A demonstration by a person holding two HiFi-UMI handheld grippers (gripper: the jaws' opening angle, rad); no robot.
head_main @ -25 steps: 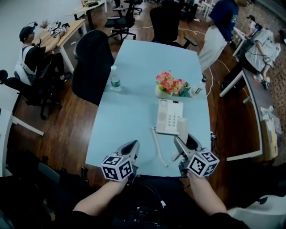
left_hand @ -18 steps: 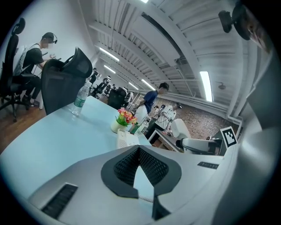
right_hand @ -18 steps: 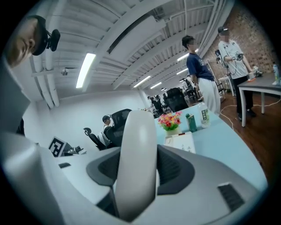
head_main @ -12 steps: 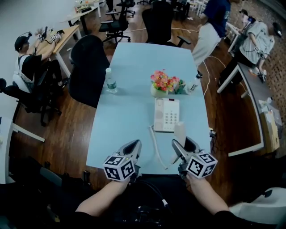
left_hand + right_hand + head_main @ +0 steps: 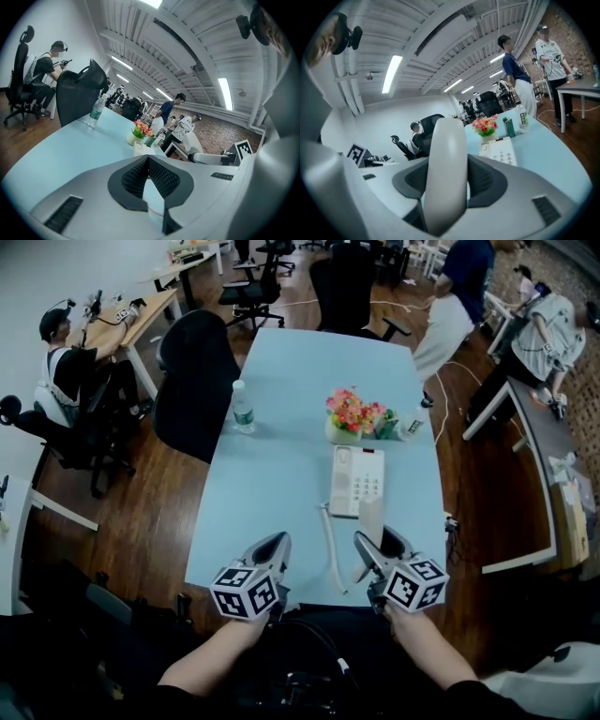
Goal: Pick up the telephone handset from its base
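My right hand-held gripper (image 5: 373, 540) hides the lower end of the handset (image 5: 446, 173); the bottle (image 5: 242, 407) label is illegibly small.

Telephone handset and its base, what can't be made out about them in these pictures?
The handset: lower end hidden by the right gripper in the head view and the right gripper view.
The base: key markings too small in the head view; near part behind a jaw in the right gripper view.
The cord: its join to the handset hidden by the right gripper, head view.
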